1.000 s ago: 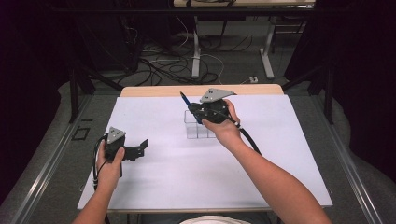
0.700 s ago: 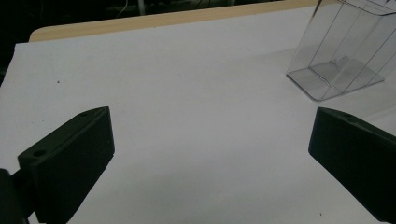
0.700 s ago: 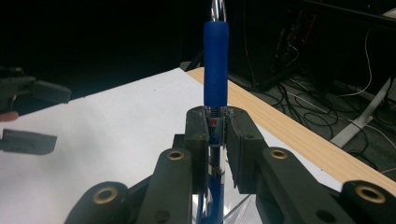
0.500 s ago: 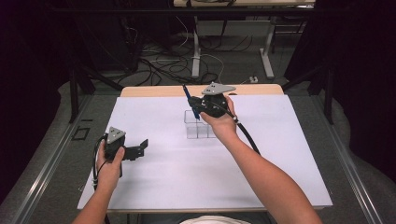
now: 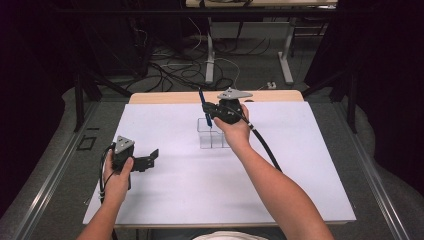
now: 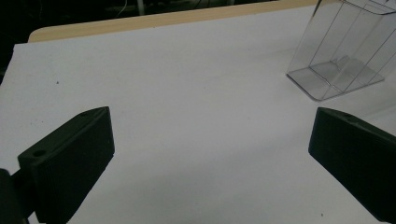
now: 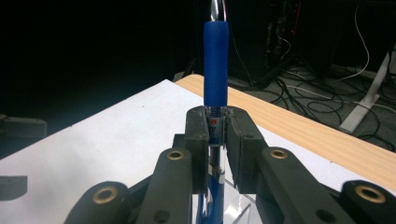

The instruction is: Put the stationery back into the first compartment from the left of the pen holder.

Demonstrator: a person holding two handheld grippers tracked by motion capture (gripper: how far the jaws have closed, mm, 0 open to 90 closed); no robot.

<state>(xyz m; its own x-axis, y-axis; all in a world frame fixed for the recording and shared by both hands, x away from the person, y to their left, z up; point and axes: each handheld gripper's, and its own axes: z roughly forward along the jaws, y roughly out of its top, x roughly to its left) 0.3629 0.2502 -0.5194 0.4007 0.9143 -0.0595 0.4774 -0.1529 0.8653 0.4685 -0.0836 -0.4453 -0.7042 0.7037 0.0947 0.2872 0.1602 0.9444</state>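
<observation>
Right tongs (image 7: 216, 140) clenched on blue pen (image 7: 215, 70) above clear organizer (image 5: 212, 134), left tongs (image 6: 210, 154) released; pen may catch the organizer's rim and tip it.

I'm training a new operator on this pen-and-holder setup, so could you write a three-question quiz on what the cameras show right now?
1. True or false: the right gripper has its jaws closed on the blue pen.
2. What is between the jaws of the left gripper?
A. a pen
B. nothing
C. the holder
3. What stands on the white table just under the right hand?

Key:
1. True; the jaws clamp the pen's clear barrel below its blue grip.
2. B; the jaws stand wide apart over bare table.
3. A clear plastic holder with compartments, holding nothing as far as the left gripper view shows.
</observation>
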